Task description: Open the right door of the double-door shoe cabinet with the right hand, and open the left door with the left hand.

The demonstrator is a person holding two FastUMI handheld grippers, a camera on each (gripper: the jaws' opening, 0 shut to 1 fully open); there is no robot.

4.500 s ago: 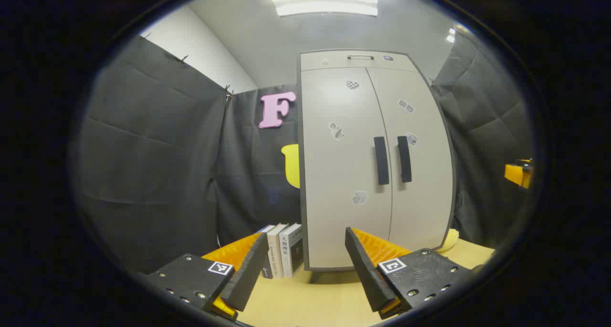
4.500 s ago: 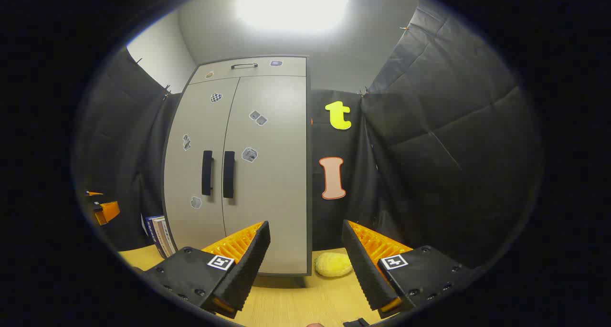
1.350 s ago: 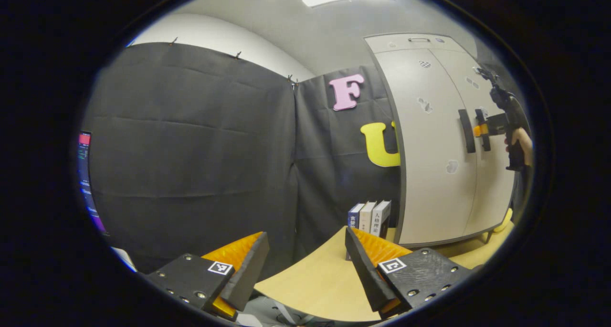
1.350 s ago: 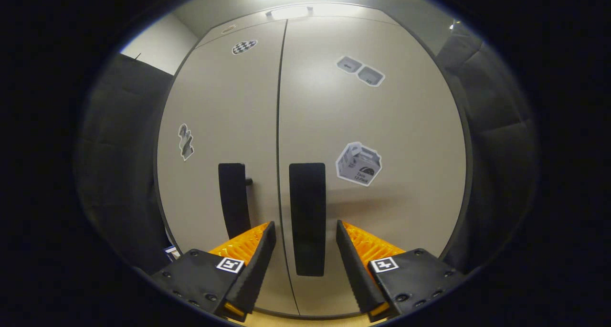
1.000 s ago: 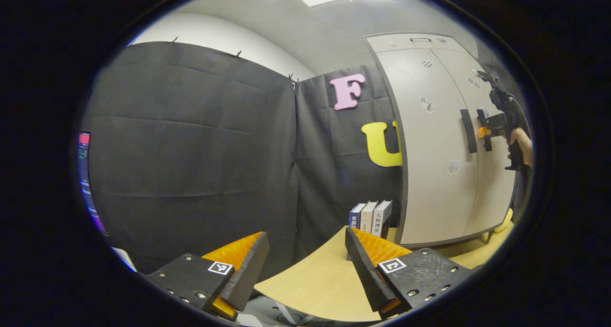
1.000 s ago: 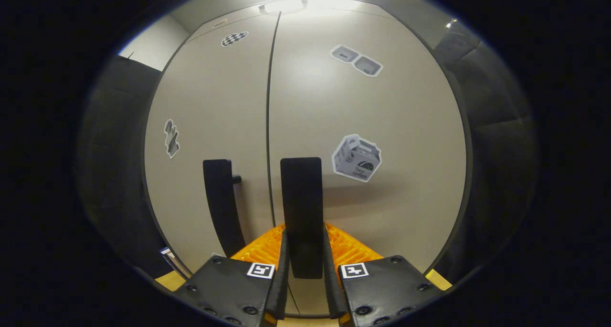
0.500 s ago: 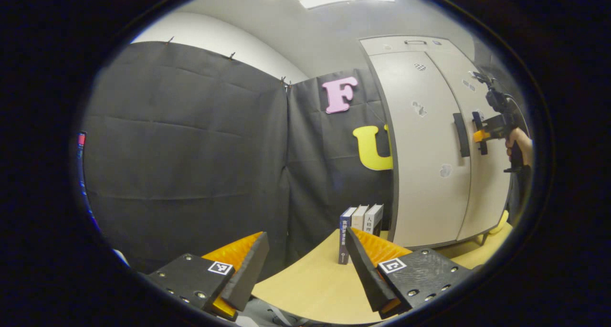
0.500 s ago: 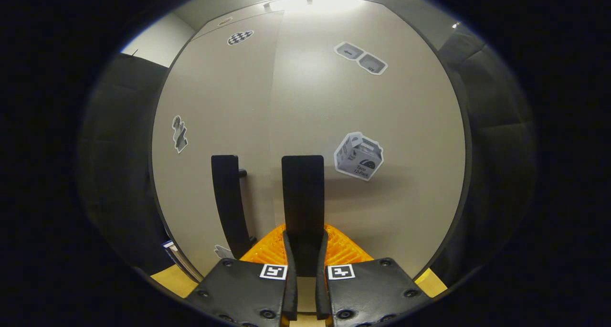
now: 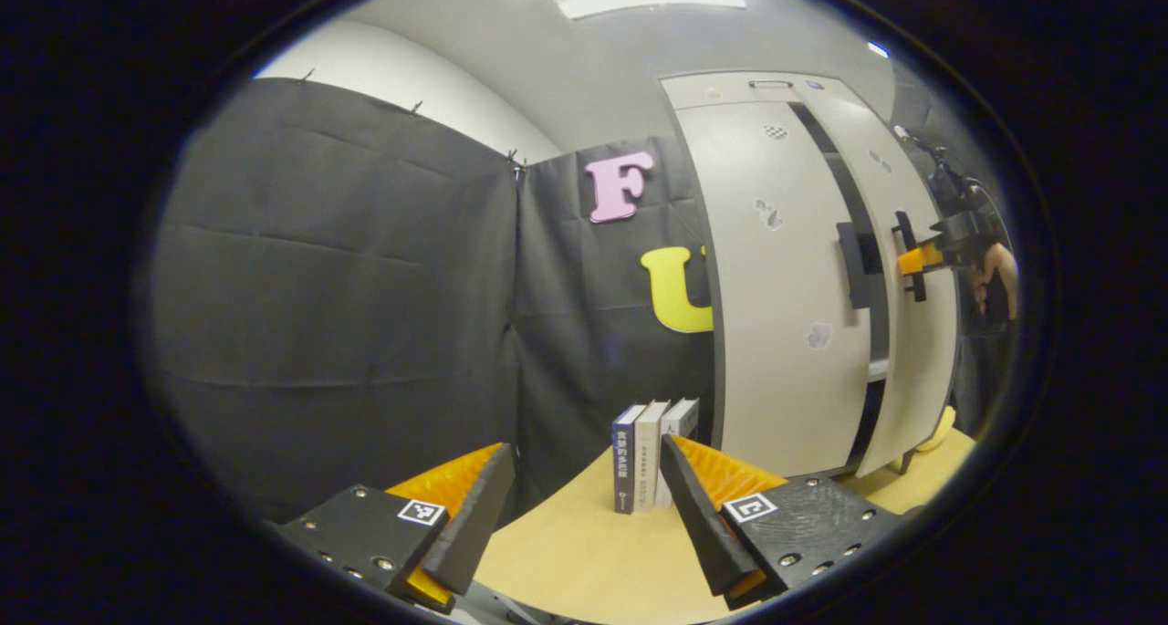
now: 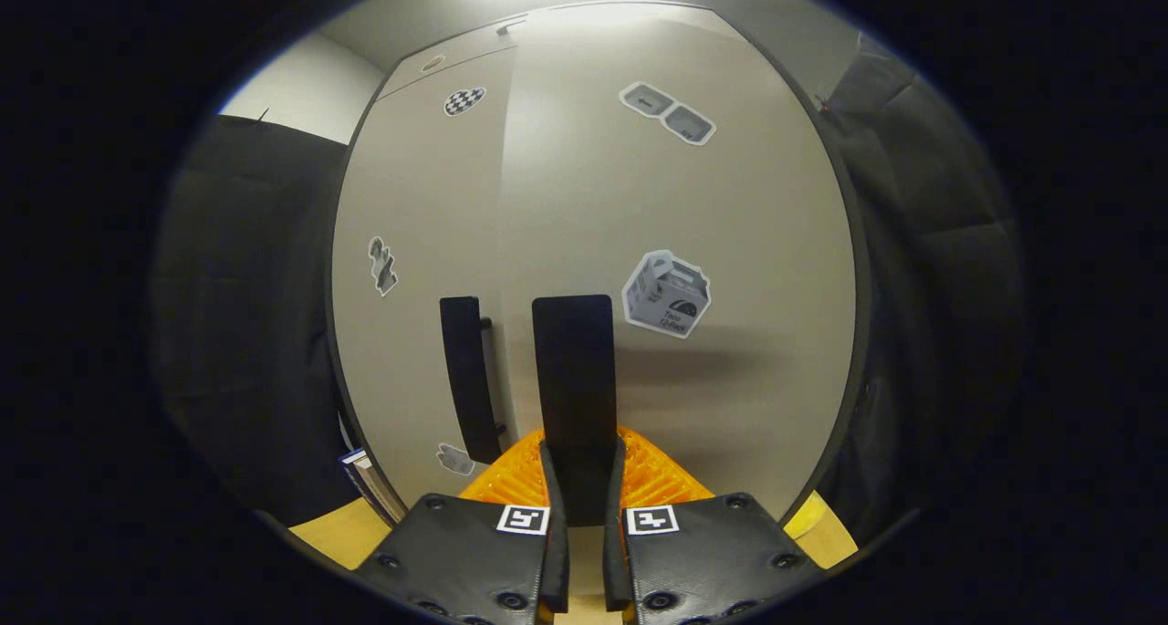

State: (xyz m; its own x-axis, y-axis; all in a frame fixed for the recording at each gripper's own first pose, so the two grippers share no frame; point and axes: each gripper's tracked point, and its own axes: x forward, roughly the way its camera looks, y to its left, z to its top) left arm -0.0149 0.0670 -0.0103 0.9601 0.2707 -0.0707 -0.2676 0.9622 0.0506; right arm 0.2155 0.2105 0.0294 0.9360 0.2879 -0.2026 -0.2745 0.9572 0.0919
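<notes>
The grey double-door shoe cabinet (image 9: 776, 269) stands on the wooden table. Its right door (image 10: 693, 333) is swung partly out, with a dark gap beside the left door (image 9: 776, 333), which is flush. My right gripper (image 10: 579, 488) is shut on the right door's black handle (image 10: 573, 379); in the left gripper view the same gripper (image 9: 917, 258) sits at the handle, held by a hand (image 9: 995, 274). The left door's black handle (image 10: 467, 379) is free. My left gripper (image 9: 584, 497) is open and empty, low over the table edge, well left of the cabinet.
Three books (image 9: 648, 456) stand on the table (image 9: 575, 552) just left of the cabinet. A yellow soft thing (image 9: 940, 429) lies at the cabinet's right foot. Black cloth walls close in left and right.
The right gripper closed on the right handle about a second ago and has since pulled the right door out, opening a gap. The left gripper's view has swung slightly, staying open.
</notes>
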